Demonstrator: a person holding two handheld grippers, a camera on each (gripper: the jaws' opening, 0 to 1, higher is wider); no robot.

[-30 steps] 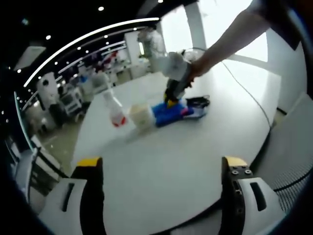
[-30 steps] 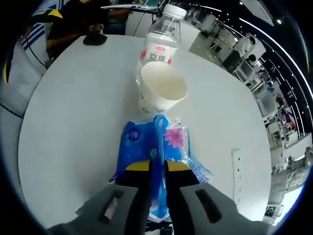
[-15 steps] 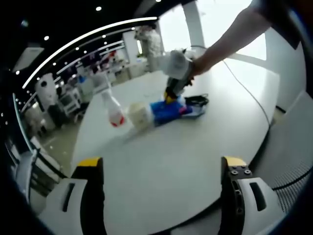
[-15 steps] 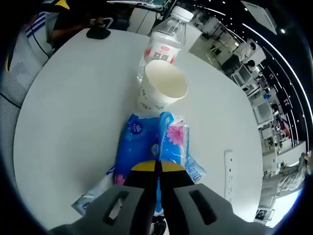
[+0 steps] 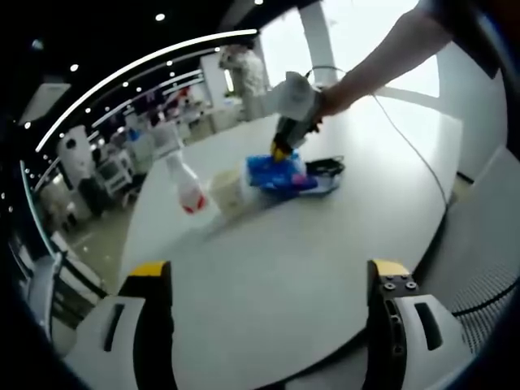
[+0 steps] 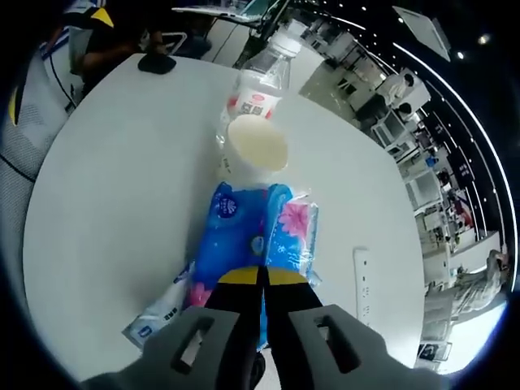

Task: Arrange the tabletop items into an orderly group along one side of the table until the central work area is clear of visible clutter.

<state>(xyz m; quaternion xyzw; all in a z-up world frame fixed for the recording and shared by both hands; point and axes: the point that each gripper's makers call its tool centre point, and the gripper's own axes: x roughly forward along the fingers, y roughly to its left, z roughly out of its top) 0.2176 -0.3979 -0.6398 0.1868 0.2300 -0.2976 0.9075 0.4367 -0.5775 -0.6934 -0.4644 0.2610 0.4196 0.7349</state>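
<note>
- Round white tabletop [image 6: 106,187]: bears one cluster of items near its middle, with a white power strip [image 6: 363,276] lying apart to one side and a small black object [image 6: 155,63] at the far edge.
- Clear plastic water bottle with a red-and-white label [image 6: 258,85]: upright at the far end of the cluster, directly behind the cup.
- Blue-and-pink plastic tissue pack [image 6: 256,236]: long axis aligned with the right gripper's own jaws, running away from them toward the cup; far end touching or just short of the cup base, which cannot be told. In the left gripper view, near end appears raised off the tabletop.
- Flat white-and-blue sachet [image 6: 162,309]: lies on the tabletop partly under the pack's near corner.
- White paper cup [image 6: 252,150]: upright, mouth open; interior appears empty. Seated between pack and bottle, in line with both.
- Right gripper [image 6: 262,280]: jaws pressed together on the near end of the tissue pack, pinching its wrapper. Nearer of the two to the cluster; any move of the pack falls to it.
- Left gripper [image 5: 268,280]: jaws spread wide, holding nothing, hovering above bare tabletop well apart from the cluster.
- Judgement: pack, cup and bottle form one line along the jaw axis, so a forward push risks tipping the cup.
</note>
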